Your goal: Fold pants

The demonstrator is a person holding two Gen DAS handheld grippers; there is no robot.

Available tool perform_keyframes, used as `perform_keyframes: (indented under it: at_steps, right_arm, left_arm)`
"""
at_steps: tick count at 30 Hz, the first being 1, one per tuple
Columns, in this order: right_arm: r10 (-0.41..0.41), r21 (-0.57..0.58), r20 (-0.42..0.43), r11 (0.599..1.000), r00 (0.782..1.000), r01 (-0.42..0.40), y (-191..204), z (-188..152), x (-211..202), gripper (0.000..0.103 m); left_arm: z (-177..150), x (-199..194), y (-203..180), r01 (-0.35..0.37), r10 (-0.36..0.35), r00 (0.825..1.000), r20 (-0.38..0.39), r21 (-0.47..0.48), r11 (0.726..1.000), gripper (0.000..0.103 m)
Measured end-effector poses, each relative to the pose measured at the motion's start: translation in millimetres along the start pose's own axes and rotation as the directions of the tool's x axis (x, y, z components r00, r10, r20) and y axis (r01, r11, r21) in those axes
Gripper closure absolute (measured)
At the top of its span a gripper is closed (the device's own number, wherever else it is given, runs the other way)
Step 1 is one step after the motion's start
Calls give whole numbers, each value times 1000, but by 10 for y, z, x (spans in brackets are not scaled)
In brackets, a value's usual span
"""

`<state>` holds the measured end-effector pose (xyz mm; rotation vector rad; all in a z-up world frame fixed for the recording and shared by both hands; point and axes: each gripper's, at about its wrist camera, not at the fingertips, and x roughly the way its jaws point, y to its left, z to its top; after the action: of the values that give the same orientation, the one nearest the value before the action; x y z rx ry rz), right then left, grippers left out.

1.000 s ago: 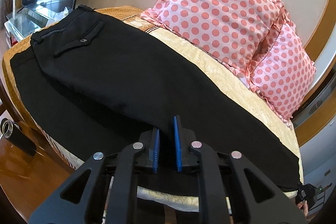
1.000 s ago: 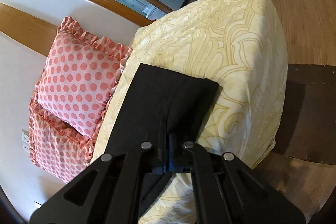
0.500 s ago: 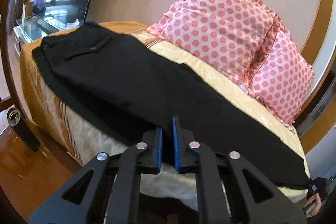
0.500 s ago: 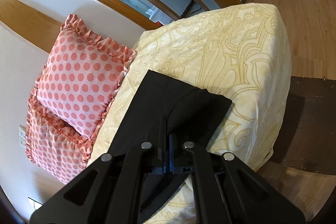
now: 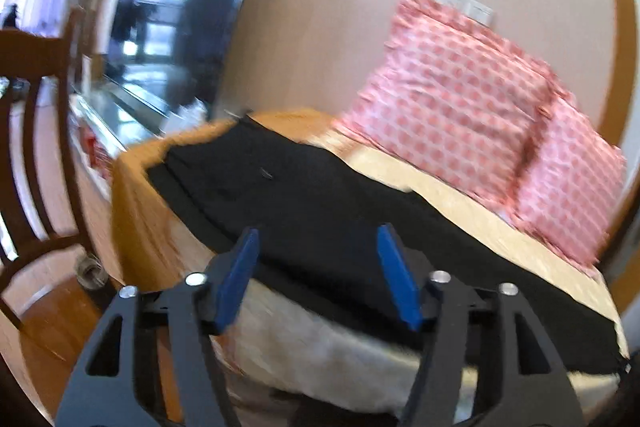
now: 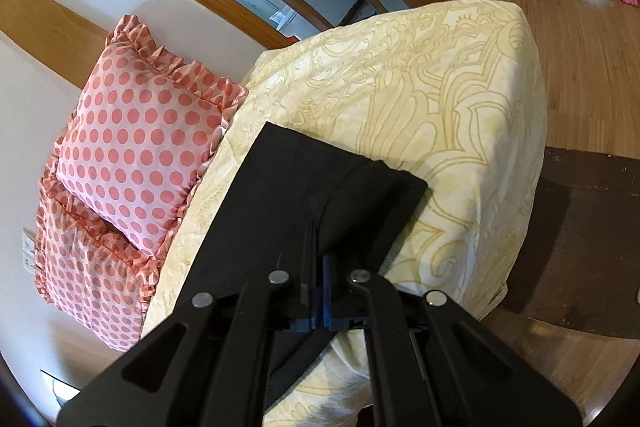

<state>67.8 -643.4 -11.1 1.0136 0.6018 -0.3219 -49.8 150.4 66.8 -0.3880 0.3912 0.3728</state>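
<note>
Left gripper [image 5: 318, 277] fingers spread, empty; right gripper [image 6: 320, 291] pinches the pants [image 6: 288, 203] hem, which could slip off the bed [image 6: 440, 87].

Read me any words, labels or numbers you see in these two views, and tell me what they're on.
None can be read.
The black pants, polka-dot pillows and patterned bedspread carry no lettering.
The left wrist view is motion-blurred; the television shows only reflections.
</note>
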Motion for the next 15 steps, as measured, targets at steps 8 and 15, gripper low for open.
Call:
perform_keyframes:
  at_steps: [8,15]
  right_arm:
    - [-7,-2,4,1000,1000,7,33,-2,13,101]
    - [-17,-15,8,1000,1000,17,60,-6,13,101]
  left_arm:
    - [305,647,742,-67,17,977,-215,-230,971,47]
    - [351,930,939,-76,-8,959,-283,-282,956,49]
